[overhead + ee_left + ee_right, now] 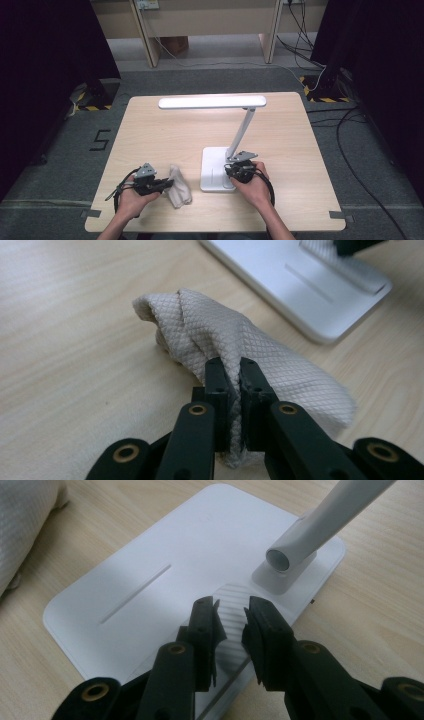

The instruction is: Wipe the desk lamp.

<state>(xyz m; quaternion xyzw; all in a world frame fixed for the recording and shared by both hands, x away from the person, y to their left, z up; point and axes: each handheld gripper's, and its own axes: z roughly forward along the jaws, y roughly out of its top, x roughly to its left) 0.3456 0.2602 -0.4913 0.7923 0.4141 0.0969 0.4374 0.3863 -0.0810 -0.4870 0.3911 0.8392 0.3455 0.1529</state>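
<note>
On the wooden counter (150, 125) stands a white desk lamp (235, 125), with a cream cloth (179, 187) just left of its base. The left hand-held gripper (231, 371) pinches a fold of that cloth. The right hand-held gripper (230, 611) hovers over the base's ribbed patch, jaws narrowly apart, holding nothing.

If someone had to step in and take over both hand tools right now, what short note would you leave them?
Left gripper: shut on the cloth, which is bunched on the table left of the lamp base.
Right gripper: open, jaws apart over the ribbed patch on the base, holding nothing.
Lamp: upright, arm rising to a flat white head.
Done: cloth gripped.
Left: probably lift the cloth and wipe the lamp, with the right gripper steadying the base.
</note>
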